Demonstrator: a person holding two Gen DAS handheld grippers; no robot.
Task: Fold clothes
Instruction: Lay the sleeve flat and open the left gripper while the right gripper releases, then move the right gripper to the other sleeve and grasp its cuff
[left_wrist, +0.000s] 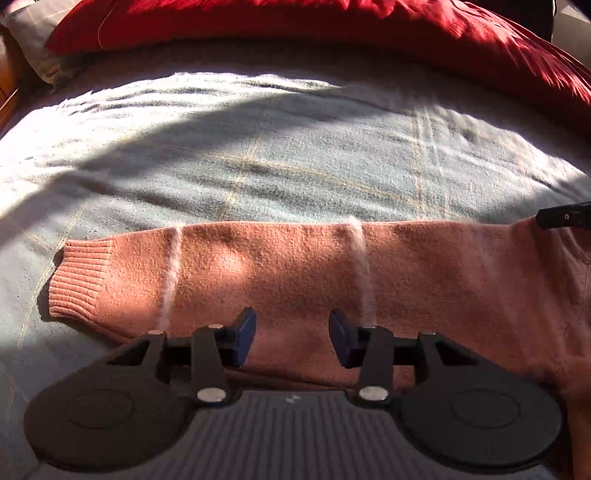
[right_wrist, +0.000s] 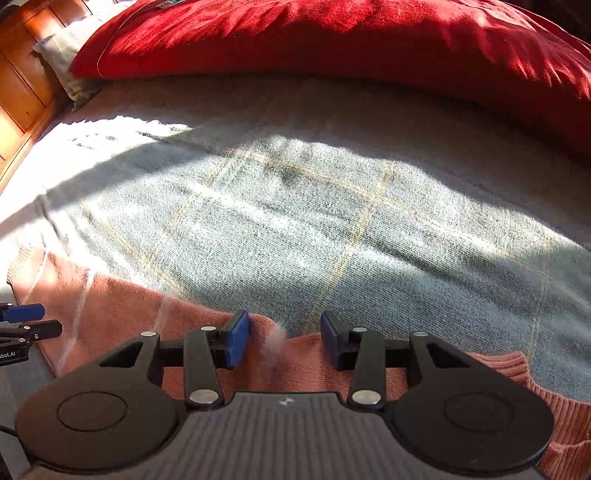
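A salmon-pink knit sweater (left_wrist: 295, 266) with thin white stripes lies flat on the bed. Its sleeve stretches left and ends in a ribbed cuff (left_wrist: 79, 280). My left gripper (left_wrist: 292, 338) hovers open over the sleeve's near edge, nothing between its blue pads. In the right wrist view the sweater (right_wrist: 122, 314) runs along the bottom, with a ribbed hem (right_wrist: 565, 424) at the lower right. My right gripper (right_wrist: 284, 341) stands open over the sweater's far edge by a white stripe. The left gripper's fingertips (right_wrist: 26, 321) show at the left edge there.
A pale grey-green checked blanket (left_wrist: 295, 158) covers the bed, part sunlit, part in shadow. A big red pillow (right_wrist: 332, 40) lies across the far side, with a grey pillow (left_wrist: 33, 40) and a wooden headboard (right_wrist: 22, 81) at the far left.
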